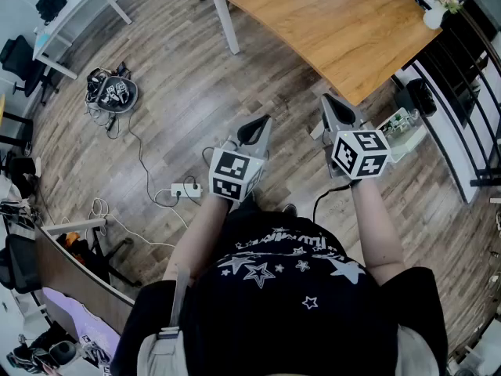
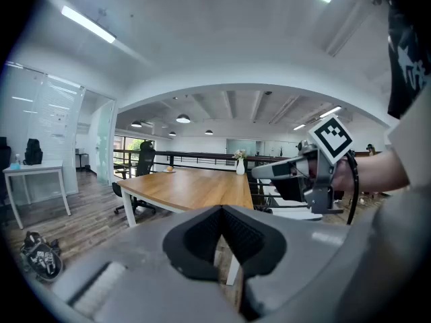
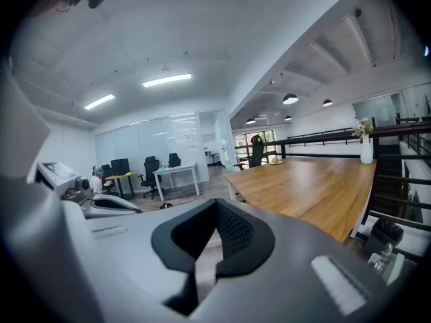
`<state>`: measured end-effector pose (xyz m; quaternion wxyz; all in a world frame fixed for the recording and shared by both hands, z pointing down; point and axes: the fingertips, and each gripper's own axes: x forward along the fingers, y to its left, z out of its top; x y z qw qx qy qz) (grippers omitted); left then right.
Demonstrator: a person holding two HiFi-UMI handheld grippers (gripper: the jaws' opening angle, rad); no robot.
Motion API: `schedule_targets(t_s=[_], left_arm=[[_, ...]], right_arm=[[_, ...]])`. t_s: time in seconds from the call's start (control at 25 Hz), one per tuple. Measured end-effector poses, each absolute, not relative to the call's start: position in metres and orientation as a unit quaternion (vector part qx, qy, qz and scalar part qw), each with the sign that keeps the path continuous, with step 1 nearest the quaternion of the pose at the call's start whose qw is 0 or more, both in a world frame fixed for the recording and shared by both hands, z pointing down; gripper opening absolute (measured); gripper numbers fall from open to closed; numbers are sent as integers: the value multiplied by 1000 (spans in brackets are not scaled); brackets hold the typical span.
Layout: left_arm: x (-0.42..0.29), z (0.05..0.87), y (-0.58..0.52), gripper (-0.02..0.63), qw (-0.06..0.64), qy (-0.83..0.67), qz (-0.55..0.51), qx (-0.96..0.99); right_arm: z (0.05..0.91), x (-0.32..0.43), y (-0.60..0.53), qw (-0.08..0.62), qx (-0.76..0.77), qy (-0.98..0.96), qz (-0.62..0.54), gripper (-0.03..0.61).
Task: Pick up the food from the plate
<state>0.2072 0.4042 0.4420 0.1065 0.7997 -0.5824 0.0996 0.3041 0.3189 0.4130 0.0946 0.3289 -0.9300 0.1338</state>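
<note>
A small plate with a round, pale piece of food (image 2: 170, 169) sits at the far end of a long wooden table (image 1: 329, 30). It also shows in the right gripper view as the plate (image 3: 275, 160). The head view does not show it. I stand off the table's near corner. My left gripper (image 1: 254, 128) is held out over the floor, shut and empty, jaws meeting at the left gripper's tip (image 2: 222, 210). My right gripper (image 1: 337, 108) hangs beside the table corner, also shut with nothing in it, seen close as the right gripper (image 3: 217, 204).
A white vase with flowers (image 1: 433, 16) stands on the table's right edge by a black railing (image 1: 462, 124). A power strip with cables (image 1: 186, 189) and a heap of gear (image 1: 113, 92) lie on the wood floor. A white desk (image 1: 78, 6) stands far left.
</note>
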Motion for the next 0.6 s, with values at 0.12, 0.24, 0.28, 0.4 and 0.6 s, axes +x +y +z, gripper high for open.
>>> schedule_targets(t_s=[0.12, 0.24, 0.28, 0.4, 0.6], left_arm=[[195, 441, 398, 2, 102, -585, 103, 798], [185, 438, 393, 2, 100, -587, 102, 797], [182, 437, 392, 2, 100, -587, 101, 797], [178, 435, 389, 2, 100, -585, 98, 799], [166, 436, 382, 2, 100, -580, 90, 803]], right_arm=[[411, 301, 315, 91, 331, -930, 131, 0], [408, 299, 311, 90, 334, -929, 130, 0], [408, 297, 311, 90, 335, -929, 129, 0], [407, 291, 310, 93, 334, -929, 129, 0], [407, 282, 307, 95, 343, -926, 126, 0]])
